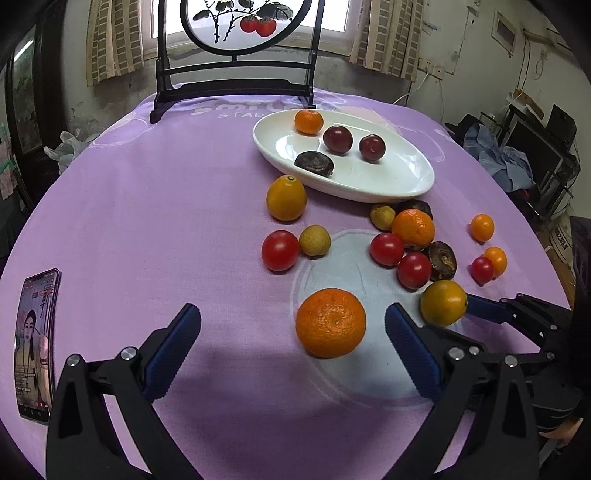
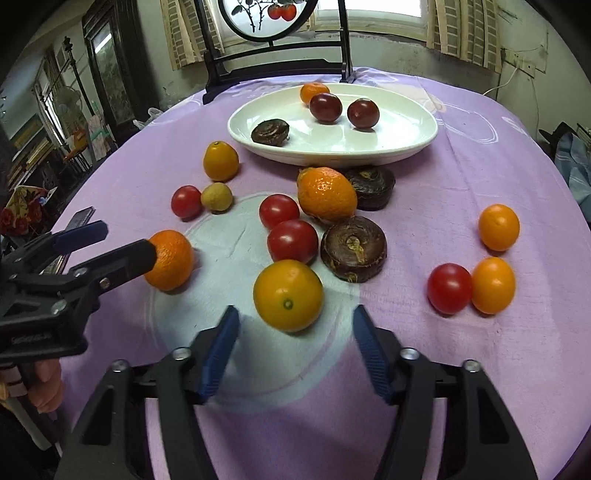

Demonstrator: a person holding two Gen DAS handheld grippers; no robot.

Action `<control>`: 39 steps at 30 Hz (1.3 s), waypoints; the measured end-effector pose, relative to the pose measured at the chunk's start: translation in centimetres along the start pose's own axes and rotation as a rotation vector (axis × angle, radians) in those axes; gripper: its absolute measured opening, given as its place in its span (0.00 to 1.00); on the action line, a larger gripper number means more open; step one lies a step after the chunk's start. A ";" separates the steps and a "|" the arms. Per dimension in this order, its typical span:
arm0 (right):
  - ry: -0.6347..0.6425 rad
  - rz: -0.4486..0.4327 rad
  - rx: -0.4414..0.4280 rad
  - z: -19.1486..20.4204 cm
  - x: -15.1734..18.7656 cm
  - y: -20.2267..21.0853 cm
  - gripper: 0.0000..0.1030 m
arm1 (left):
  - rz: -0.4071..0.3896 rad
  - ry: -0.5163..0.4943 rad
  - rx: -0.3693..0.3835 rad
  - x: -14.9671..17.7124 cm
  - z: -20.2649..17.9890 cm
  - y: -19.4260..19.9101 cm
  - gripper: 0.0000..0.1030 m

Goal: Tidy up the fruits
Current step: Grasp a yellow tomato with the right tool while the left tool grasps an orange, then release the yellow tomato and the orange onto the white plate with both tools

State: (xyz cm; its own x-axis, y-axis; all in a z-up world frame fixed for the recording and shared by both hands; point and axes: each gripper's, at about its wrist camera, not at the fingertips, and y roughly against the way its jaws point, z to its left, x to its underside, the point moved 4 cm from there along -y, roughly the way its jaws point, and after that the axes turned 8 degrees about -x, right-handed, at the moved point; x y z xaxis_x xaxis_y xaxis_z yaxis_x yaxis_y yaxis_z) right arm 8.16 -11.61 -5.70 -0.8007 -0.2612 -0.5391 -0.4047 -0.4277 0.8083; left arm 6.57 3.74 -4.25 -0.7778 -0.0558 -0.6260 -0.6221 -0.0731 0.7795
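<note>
Purple tablecloth (image 1: 147, 221), left side bare, fruit clustered right

Behind the white plate (image 1: 413, 184), the round painted screen (image 1: 243, 22) is cut off by the top edge. In front of the plate, one dark fruit (image 1: 415, 206) is mostly hidden behind the orange (image 1: 413, 228). Far left of the plate, the text on the phone (image 1: 35, 343) is too small to read.

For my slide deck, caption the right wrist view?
Open right gripper approaching a yellow-orange fruit on the purple cloth, white dish beyond.
</note>
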 end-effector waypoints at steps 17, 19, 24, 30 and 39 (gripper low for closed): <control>-0.014 -0.061 -0.039 -1.1 0.9 1.7 0.36 | 0.064 -0.045 -0.027 0.9 -1.4 -1.9 0.95; -0.021 -0.066 -0.048 -1.4 1.2 2.0 0.36 | 0.078 -0.028 -0.030 1.0 -1.5 -2.2 0.87; -0.013 -0.087 -0.067 -1.5 1.6 2.9 0.36 | 0.095 -0.092 -0.020 1.2 -2.9 -2.4 0.42; 0.003 -0.105 -0.087 -1.4 2.0 4.1 0.36 | 0.137 -0.135 0.030 0.8 -4.4 -1.5 0.41; 0.054 -0.201 -0.076 -1.5 -2.8 7.8 0.36 | -0.016 -0.172 0.008 -6.5 -5.0 1.7 0.41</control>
State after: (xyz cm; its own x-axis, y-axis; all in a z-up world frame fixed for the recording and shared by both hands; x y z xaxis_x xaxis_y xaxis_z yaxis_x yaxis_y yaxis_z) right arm 7.92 -15.55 1.73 -0.6814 -0.2092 -0.7014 -0.5180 -0.5391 0.6641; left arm 11.03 -1.03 1.00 -0.7714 0.1170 -0.6255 -0.6344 -0.0649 0.7703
